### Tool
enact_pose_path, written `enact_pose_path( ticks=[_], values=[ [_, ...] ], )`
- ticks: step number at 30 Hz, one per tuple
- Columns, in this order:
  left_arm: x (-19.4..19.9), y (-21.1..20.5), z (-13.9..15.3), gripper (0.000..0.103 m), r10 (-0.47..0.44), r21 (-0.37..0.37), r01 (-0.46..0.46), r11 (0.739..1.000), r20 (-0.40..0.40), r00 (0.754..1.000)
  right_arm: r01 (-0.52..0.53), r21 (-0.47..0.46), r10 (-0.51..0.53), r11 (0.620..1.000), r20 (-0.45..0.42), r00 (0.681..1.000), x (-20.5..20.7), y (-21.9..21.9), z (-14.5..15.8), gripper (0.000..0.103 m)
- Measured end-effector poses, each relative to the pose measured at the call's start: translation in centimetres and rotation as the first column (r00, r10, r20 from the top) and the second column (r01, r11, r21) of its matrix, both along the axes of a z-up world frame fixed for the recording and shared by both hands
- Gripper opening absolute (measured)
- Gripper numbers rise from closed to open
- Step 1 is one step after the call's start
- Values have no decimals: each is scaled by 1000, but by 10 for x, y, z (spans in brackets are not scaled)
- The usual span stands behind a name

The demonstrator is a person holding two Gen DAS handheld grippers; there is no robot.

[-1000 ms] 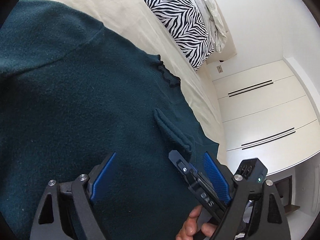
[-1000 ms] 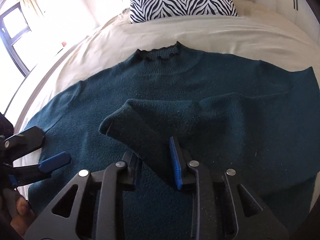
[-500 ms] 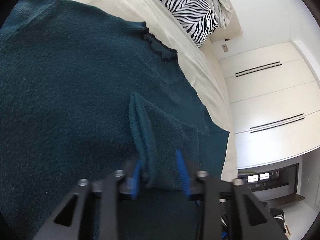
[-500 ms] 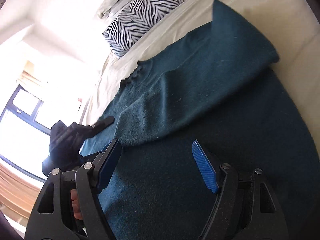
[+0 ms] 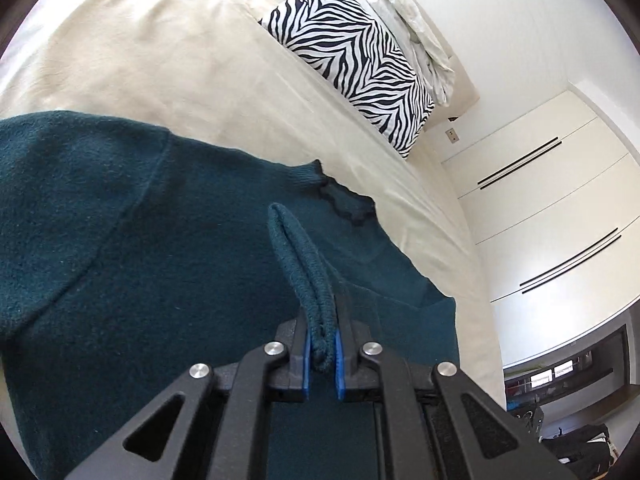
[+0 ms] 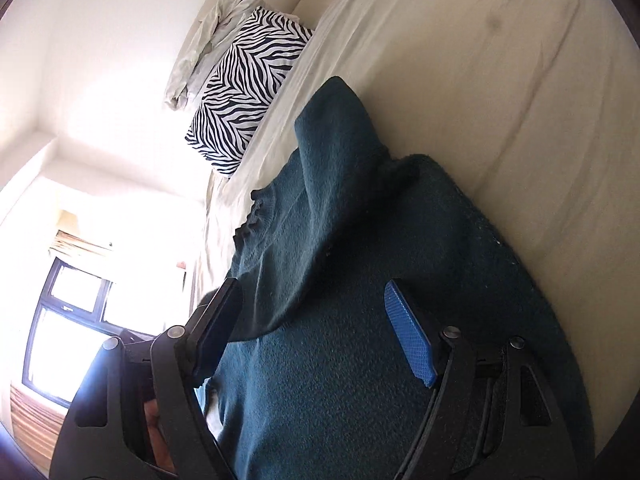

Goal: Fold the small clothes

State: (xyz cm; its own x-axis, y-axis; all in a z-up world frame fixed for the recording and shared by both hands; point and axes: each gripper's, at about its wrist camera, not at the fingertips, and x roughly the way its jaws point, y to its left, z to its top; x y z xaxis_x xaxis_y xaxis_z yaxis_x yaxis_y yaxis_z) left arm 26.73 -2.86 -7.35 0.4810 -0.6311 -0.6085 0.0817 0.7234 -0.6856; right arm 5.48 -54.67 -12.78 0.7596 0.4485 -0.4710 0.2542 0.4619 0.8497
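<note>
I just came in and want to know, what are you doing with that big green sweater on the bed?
A person is folding a dark teal sweater spread out on a cream bed. The left tool is pinched shut on the sleeve cuff, lifting it above the sweater's body. The right tool is open above the sweater, gripping nothing. A zebra pillow sits at the head of the bed.

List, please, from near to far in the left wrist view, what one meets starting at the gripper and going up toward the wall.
left gripper shut on the pinched cuff of the sleeve → dark teal knitted sweater → its frilled collar → cream bed sheet → zebra-striped pillow → crumpled pale cloth.
</note>
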Motion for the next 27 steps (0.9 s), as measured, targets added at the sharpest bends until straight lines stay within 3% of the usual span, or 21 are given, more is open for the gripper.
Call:
enact_pose_path(
  ticks=[7, 14, 20, 24, 27],
  values=[
    [3, 20, 3, 10, 82, -28, -80, 996, 52, 995, 49, 70, -46, 996, -40, 998, 37, -2, -4, 73],
    [6, 8, -1, 10, 38, -10, -38, 999, 51, 998, 102, 148, -94, 984, -57, 994, 75, -8, -14, 73],
    [4, 5, -15, 10, 35, -14, -35, 999, 20, 999, 215, 215, -215, 953, -24, 976, 61, -43, -16, 72],
    [4, 6, -18, 10, 39, -25, -39, 999, 10, 999, 196, 205, -195, 959, -23, 980, 55, -35, -16, 73],
    [5, 4, -18, 10, 34, -27, -34, 999, 6, 999, 103, 202, -98, 974, -37, 995, 67, -6, -16, 73]
  ],
)
